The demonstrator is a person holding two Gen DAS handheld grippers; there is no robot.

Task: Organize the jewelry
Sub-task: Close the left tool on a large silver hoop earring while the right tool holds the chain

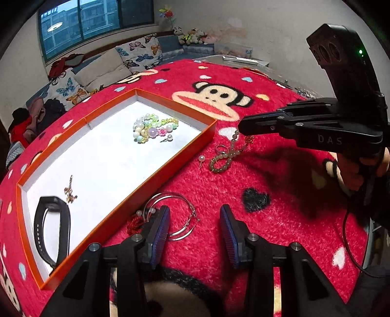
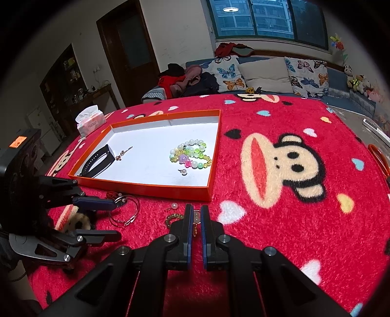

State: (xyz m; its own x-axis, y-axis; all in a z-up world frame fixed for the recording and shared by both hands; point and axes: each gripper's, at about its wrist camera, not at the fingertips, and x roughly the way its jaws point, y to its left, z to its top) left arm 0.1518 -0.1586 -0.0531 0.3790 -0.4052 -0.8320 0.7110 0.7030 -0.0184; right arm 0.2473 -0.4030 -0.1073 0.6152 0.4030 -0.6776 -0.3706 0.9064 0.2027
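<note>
Indoor light, moderate, from overhead: round ceiling lamp reflected in the window [image 1: 95, 22] in both views. White floor of the tray [image 1: 117, 161] glares, near blown out. Right gripper [image 1: 240, 128] throws a soft dark shadow on the red blanket [image 1: 280, 231]. Room corners dim, doorway [image 2: 129, 48] dark. Heavy fisheye bending; straight tray edges curve; black vignette at the corners. Centre sharp; the rims smear. Left gripper [image 1: 193, 219] fingers are slightly soft up close.

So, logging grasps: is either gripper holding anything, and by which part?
The right gripper pinches the tan bead bracelet at its charm end; the left gripper is open, holding nothing.
</note>
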